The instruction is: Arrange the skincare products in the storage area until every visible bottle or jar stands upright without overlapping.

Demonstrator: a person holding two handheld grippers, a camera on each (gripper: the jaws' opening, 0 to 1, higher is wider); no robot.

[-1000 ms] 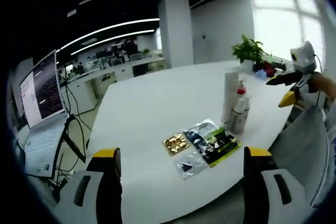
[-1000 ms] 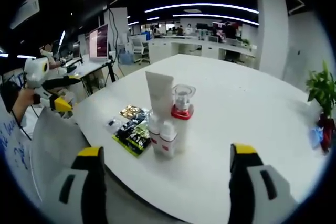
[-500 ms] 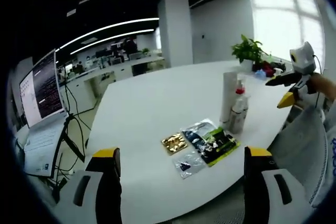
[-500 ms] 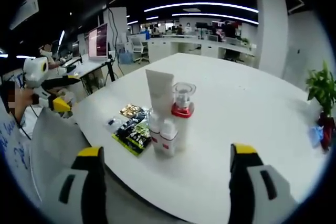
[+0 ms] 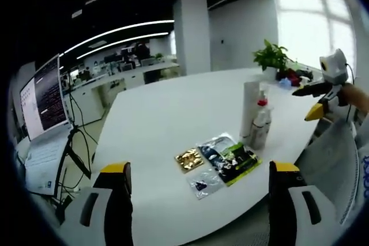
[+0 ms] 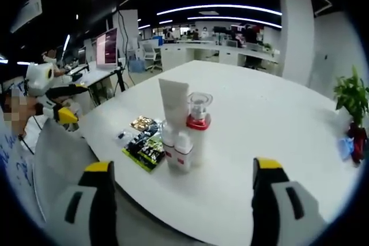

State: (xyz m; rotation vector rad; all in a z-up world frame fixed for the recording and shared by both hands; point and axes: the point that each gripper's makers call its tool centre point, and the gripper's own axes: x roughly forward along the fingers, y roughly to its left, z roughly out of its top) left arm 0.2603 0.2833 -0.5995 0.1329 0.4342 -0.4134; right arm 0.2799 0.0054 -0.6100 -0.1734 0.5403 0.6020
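A tall white tube (image 6: 174, 108) stands upright on the white table (image 6: 259, 125), close against a clear pump bottle with a red collar (image 6: 198, 120) and small white bottles (image 6: 179, 151) in front. In the left gripper view the same tube (image 5: 249, 109) and red-collared bottle (image 5: 260, 124) stand together near the table's right edge. My left gripper (image 5: 199, 208) is open, held back from the table. My right gripper (image 6: 181, 205) is open too, short of the bottles. Each gripper appears in the other's view: the right gripper (image 5: 323, 99) and the left gripper (image 6: 55, 105).
Flat sachets lie beside the bottles: a gold one (image 5: 189, 158), a black-and-green pack (image 5: 233, 159) and a clear one (image 5: 204, 181). A potted plant (image 5: 271, 56) stands at the far table edge. A monitor on a stand (image 5: 43, 99) is off the table's left. A grey chair back (image 6: 57, 154) is near.
The left gripper view has shifted slightly, so the bottles and sachets sit a little lower and further left. Nothing on the table has moved, and both grippers stay open.
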